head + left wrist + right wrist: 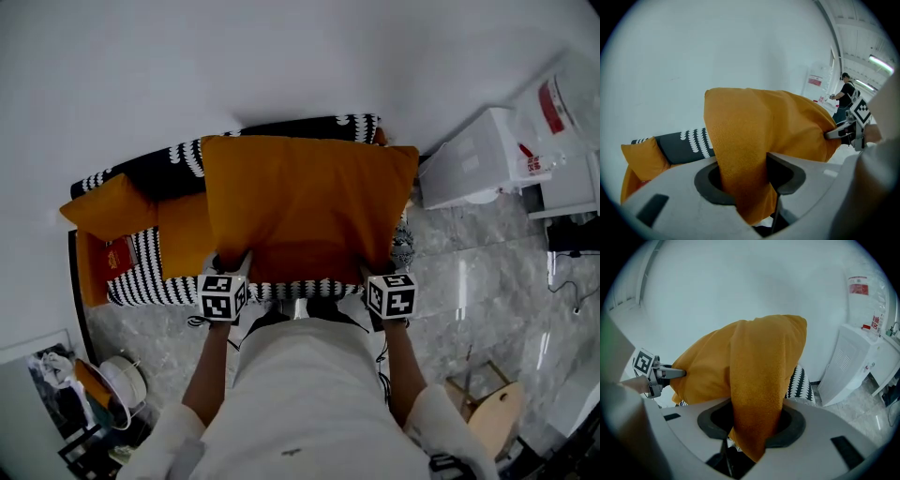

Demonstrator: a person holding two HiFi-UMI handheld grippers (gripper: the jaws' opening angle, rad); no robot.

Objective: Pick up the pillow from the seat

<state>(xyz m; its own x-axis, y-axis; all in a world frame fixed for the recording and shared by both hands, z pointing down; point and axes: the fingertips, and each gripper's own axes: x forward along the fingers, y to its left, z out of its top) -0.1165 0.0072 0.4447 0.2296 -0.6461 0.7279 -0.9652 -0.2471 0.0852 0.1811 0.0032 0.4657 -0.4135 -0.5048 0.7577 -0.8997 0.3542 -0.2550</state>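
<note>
A large orange pillow (305,202) hangs lifted above the black-and-white patterned seat (169,277), held by its two near corners. My left gripper (230,267) is shut on the pillow's near left corner, and the orange fabric (740,178) runs down between its jaws. My right gripper (380,274) is shut on the near right corner, with the fabric (754,418) bunched between its jaws. In the left gripper view the pillow (778,122) stretches across to the right gripper (841,131). In the right gripper view the pillow (750,357) reaches over to the left gripper (665,373).
A smaller orange cushion (103,208) leans at the seat's left end, with a red item (117,255) beside it. A white appliance (478,159) stands at the right on the marble floor. A wooden stool (492,403) is at lower right. A person (844,96) stands far off.
</note>
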